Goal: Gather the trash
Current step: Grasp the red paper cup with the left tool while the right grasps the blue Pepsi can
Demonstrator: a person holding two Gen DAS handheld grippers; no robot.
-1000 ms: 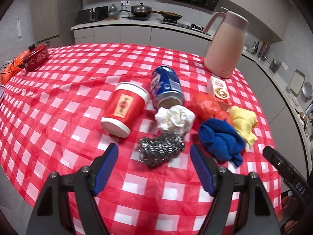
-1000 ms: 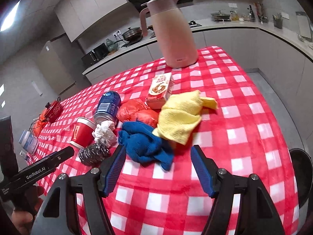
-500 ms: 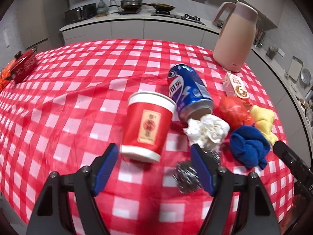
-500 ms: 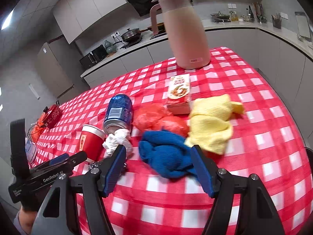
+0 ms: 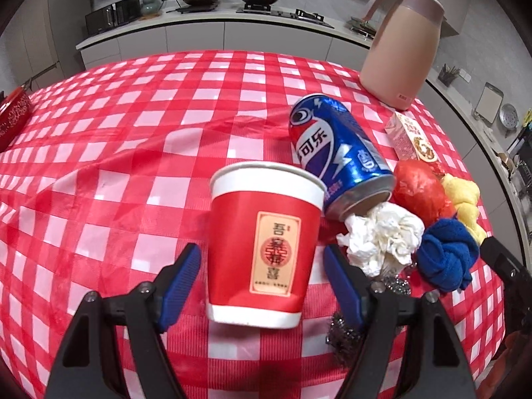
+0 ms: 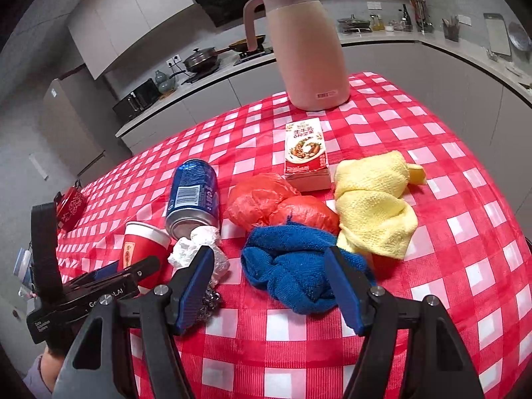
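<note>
Straddling the red paper cup [image 5: 266, 252], the left gripper [image 5: 262, 267] stands wide, its blue pads either side of the cup wall and not touching it. What the upright cup holds cannot be seen. Beside it a dented blue can [image 5: 335, 153] lies on its side, open end against a crumpled white tissue [image 5: 382, 236]. The right gripper [image 6: 269, 282] spreads wide over a knotted blue cloth [image 6: 296, 272] on the checked tablecloth [image 6: 432, 266].

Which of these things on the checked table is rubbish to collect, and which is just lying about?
Rubbish, likely: red paper cup, blue can, crumpled tissue, red plastic bag.

Just there: pink jug, blue cloth, yellow cloth, steel scourer.
</note>
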